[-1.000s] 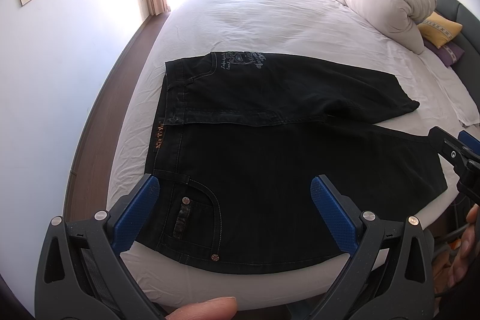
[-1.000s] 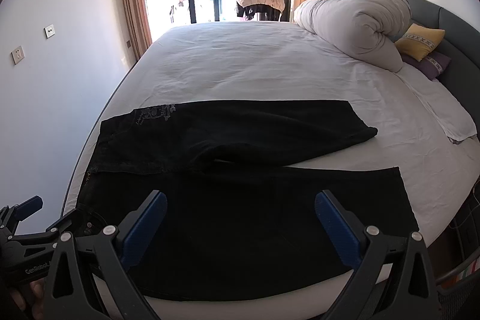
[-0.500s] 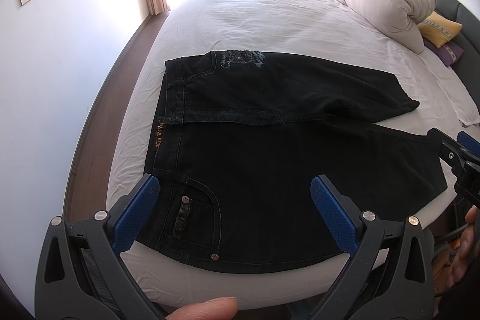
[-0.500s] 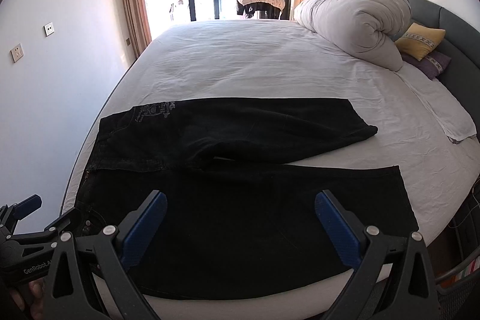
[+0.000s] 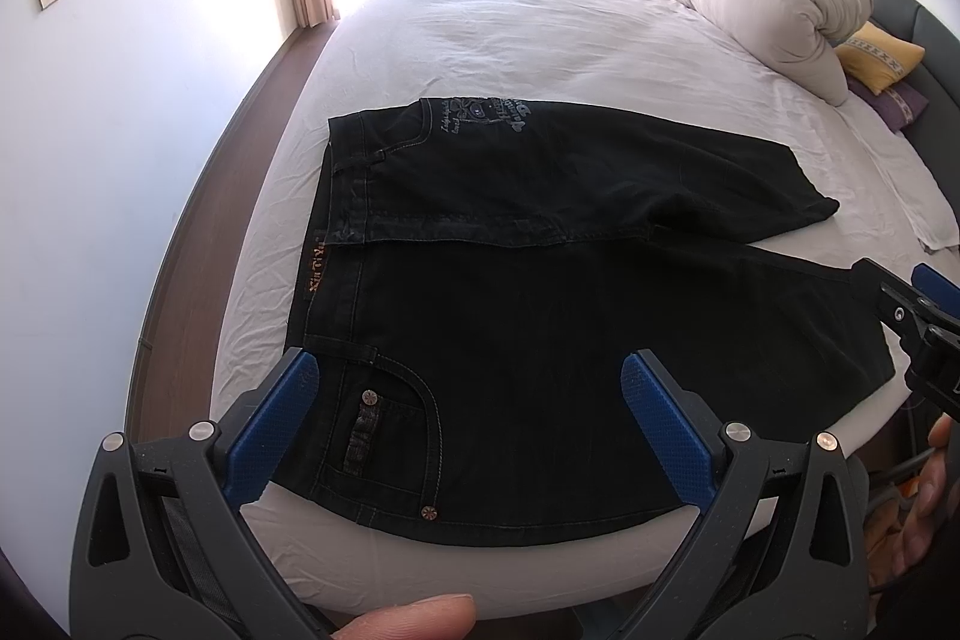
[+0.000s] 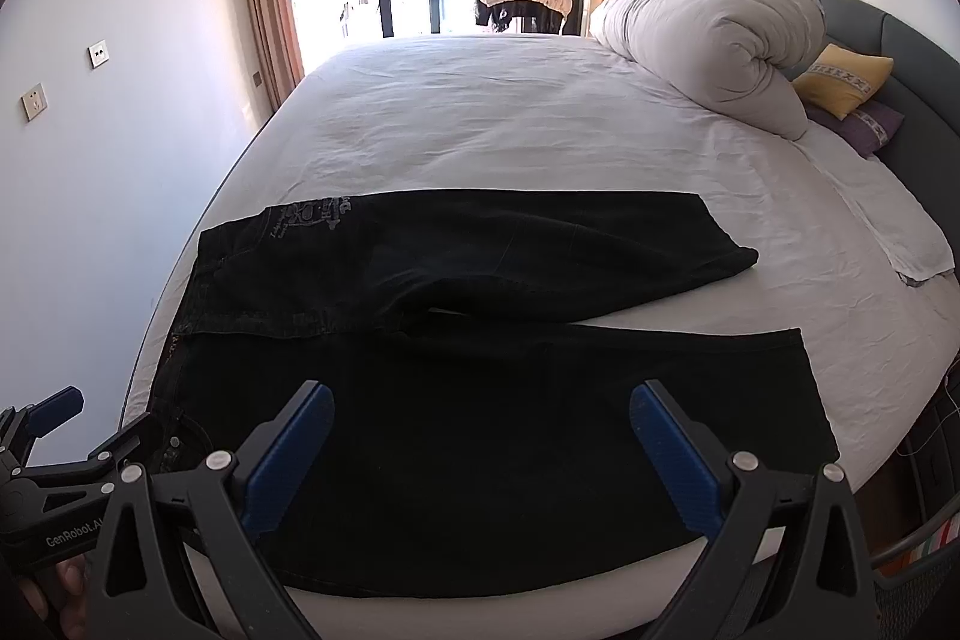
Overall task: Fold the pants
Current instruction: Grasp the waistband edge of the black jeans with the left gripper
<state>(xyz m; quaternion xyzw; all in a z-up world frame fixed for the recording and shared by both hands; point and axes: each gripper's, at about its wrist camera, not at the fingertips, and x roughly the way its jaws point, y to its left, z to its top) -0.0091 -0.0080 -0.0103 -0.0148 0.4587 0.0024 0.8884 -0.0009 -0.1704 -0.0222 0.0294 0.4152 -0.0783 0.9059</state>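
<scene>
Black jeans [image 5: 540,316] lie flat on the white bed [image 5: 540,28], waistband to the left, both legs running right and spread apart at the hems. They also show in the right wrist view [image 6: 480,400]. My left gripper [image 5: 468,424] is open and empty, hovering over the near waist and front pocket. My right gripper [image 6: 480,454] is open and empty, hovering over the near leg. Each gripper shows at the edge of the other's view: the right one in the left wrist view [image 5: 918,316], the left one in the right wrist view [image 6: 54,454].
A rolled grey duvet [image 6: 708,46] lies at the far right of the bed, with a yellow pillow [image 6: 840,82] and a purple one beside it. A folded white cloth [image 6: 900,232] lies at the right edge. A wall runs along the left, a balcony door at the back.
Both grippers have drifted very slightly; the jeans lie as before and both grippers stay open.
</scene>
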